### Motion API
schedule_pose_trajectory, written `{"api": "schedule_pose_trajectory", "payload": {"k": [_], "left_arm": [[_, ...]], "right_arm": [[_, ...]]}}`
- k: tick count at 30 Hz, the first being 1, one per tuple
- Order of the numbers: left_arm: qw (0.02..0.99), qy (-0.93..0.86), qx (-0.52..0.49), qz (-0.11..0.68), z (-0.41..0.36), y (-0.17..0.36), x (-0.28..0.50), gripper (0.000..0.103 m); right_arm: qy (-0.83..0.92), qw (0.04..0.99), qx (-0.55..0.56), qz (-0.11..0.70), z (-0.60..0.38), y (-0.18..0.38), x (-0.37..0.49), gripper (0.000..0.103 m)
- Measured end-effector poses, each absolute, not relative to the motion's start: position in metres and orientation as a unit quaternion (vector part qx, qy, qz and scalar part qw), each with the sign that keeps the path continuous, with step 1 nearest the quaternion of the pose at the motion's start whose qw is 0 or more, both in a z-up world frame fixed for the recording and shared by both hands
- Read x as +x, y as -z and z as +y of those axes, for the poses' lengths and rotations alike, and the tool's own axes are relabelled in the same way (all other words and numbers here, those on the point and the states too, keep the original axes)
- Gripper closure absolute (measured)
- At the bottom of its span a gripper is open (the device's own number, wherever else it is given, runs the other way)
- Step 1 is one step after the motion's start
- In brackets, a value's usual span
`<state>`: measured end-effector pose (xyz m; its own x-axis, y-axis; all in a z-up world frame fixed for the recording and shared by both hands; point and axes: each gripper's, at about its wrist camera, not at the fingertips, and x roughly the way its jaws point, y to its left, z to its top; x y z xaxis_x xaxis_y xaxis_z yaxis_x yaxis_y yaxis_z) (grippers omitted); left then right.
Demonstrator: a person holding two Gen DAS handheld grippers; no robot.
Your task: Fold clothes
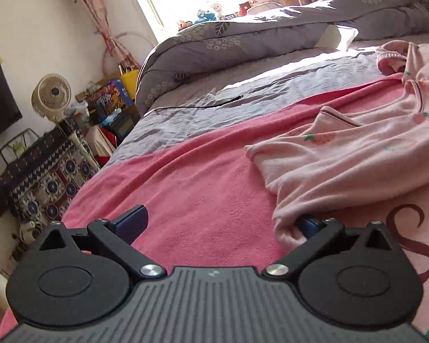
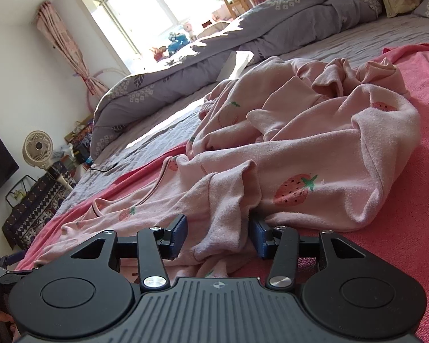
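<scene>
Still at the spread-out step: pink top [image 2: 314, 154] lies bunched on the pink blanket [image 1: 186, 188] on the bed, left tool [image 1: 217, 225] spread wide beside its hem, right tool [image 2: 218, 237] half apart around a fold, unclamped; next needs a firm pinch to flatten it.

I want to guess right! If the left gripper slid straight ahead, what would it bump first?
Probably just the pink blanket: the left gripper is open and points down at it. The strawberry pajama top lies off to its right.
</scene>
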<state>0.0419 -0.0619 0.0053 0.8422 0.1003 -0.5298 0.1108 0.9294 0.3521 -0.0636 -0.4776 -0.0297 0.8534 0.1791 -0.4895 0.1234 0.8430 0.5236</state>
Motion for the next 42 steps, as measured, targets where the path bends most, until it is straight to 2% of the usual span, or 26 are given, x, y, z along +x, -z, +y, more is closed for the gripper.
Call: {"api": "schedule_pose_trajectory", "payload": {"k": [3, 11, 13, 17, 19, 21, 25, 30, 35, 39, 42], "left_arm": [[0.943, -0.001, 0.162, 0.29, -0.044, -0.004, 0.036, 0.0], [0.946, 0.013, 0.099, 0.307, -0.023, -0.001, 0.037, 0.0], [0.947, 0.019, 0.077, 0.312, -0.016, 0.0, 0.038, 0.0], [0.947, 0.026, 0.053, 0.317, -0.011, 0.001, 0.038, 0.0], [0.947, 0.03, 0.044, 0.318, -0.009, 0.001, 0.038, 0.0], [0.947, 0.031, 0.039, 0.318, -0.008, 0.001, 0.038, 0.0], [0.946, 0.034, 0.033, 0.32, -0.008, 0.0, 0.038, 0.0], [0.946, 0.035, 0.032, 0.321, -0.008, 0.0, 0.039, 0.0], [0.945, 0.035, 0.034, 0.323, -0.009, 0.001, 0.04, 0.0], [0.945, 0.035, 0.034, 0.324, -0.009, 0.001, 0.04, 0.0], [0.945, 0.035, 0.034, 0.324, -0.009, 0.001, 0.04, 0.0]], "right_arm": [[-0.025, 0.925, 0.273, 0.264, -0.475, 0.023, -0.066, 0.038], [-0.017, 0.964, 0.149, 0.22, -0.449, -0.012, -0.077, 0.039], [-0.012, 0.958, 0.143, 0.246, -0.449, -0.011, -0.062, 0.048], [-0.013, 0.935, 0.149, 0.321, -0.445, 0.005, -0.027, 0.076], [-0.017, 0.933, 0.145, 0.33, -0.44, 0.004, -0.019, 0.08], [-0.036, 0.939, 0.146, 0.31, -0.433, -0.013, -0.015, 0.088], [-0.06, 0.965, 0.097, 0.234, -0.417, -0.063, -0.022, 0.087], [0.002, 0.959, 0.029, 0.281, -0.432, -0.041, -0.033, 0.084], [-0.033, 0.95, 0.013, 0.311, -0.429, -0.012, -0.059, 0.084], [-0.042, 0.943, 0.023, 0.33, -0.422, 0.0, -0.062, 0.076], [-0.057, 0.939, 0.076, 0.331, -0.429, -0.001, -0.062, 0.07]]}}
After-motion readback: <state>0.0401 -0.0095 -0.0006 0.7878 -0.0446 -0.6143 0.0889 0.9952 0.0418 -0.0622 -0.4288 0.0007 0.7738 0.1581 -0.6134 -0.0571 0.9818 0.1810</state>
